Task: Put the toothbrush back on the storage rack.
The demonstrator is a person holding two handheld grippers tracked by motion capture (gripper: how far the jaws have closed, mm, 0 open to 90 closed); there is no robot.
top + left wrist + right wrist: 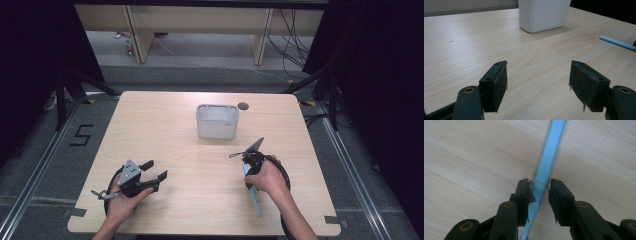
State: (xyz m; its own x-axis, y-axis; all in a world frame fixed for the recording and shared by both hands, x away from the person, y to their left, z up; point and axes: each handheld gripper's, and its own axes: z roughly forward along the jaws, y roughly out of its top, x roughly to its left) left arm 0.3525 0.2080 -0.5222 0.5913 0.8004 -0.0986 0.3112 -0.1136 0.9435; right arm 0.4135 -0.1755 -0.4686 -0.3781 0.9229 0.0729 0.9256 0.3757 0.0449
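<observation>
Right gripper (540,192) straddling a blue comb (549,157) on the table (165,125).

The comb's near end runs under the jaws and out of the gripper view's 6 o'clock edge; whether the pads press it cannot be told. In the high view the right hand (265,177), at 5 o'clock from the white bin (217,121), covers its middle. The left gripper (150,172), at 8 o'clock, rests with jaws wide apart, empty.

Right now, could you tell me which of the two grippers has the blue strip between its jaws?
The right gripper: its jaws straddle the blue strip lying on the table. The left gripper stands wide open over bare wood.
</observation>
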